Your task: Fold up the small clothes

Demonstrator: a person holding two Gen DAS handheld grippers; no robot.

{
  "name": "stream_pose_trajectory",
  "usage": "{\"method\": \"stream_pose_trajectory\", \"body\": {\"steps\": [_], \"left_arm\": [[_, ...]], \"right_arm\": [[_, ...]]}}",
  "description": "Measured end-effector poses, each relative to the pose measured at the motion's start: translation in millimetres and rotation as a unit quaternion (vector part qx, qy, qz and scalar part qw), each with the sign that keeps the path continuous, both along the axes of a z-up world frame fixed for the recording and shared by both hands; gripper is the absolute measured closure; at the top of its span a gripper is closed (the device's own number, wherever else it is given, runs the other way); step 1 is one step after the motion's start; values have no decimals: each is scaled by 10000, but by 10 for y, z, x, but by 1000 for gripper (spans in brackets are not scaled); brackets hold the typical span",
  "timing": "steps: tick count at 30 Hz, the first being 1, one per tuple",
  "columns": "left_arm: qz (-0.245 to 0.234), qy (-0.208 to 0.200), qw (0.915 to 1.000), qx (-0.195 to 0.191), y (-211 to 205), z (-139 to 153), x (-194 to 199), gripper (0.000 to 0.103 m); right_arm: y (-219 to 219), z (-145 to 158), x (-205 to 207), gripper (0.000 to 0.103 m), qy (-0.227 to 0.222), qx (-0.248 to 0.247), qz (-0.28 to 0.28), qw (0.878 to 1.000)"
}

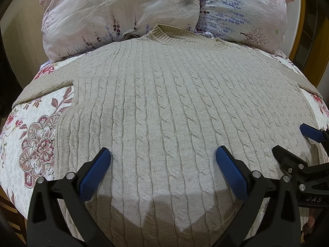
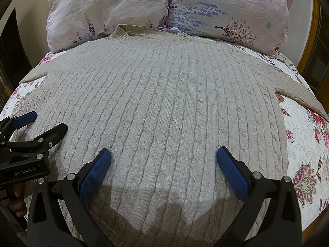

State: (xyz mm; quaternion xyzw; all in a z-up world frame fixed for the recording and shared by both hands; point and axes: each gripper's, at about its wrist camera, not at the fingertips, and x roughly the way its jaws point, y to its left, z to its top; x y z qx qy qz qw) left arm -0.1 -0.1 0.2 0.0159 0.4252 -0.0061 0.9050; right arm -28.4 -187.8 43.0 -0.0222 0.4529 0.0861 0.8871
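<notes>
A beige cable-knit sweater (image 1: 164, 103) lies flat and spread out on the bed, collar toward the pillows, both sleeves out to the sides; it also fills the right wrist view (image 2: 164, 103). My left gripper (image 1: 163, 160) is open and empty, hovering over the sweater's lower part. My right gripper (image 2: 164, 160) is open and empty, also over the lower part. The right gripper shows at the right edge of the left wrist view (image 1: 292, 142), and the left gripper shows at the left edge of the right wrist view (image 2: 41, 123).
The bed has a floral sheet (image 1: 30, 144), also visible in the right wrist view (image 2: 304, 154). Two floral pillows (image 1: 115, 14) (image 2: 226, 10) stand at the head, behind the collar. A wooden bed frame (image 2: 306, 51) runs along the right.
</notes>
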Motion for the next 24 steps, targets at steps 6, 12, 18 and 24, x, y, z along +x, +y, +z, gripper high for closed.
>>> {"method": "stream_pose_trajectory", "body": {"steps": [6,12,18,24], "left_arm": [[-2,1,10000,1,0,0,0,2],[3,16,10000,-6,5,-2,0,2],[-23,144,9999,-18,15,25,30,2],[-324,630,9975,-27,31,52,209,2]], "right_arm": [[2,-11,-4,1,26,-2,2,10000],[-2,-4,30,1,132,-4,113,9998],[-47,24,58,1,296,43,345,9990],[-1299,422,416,1,-150,1147,-850,9896]]}}
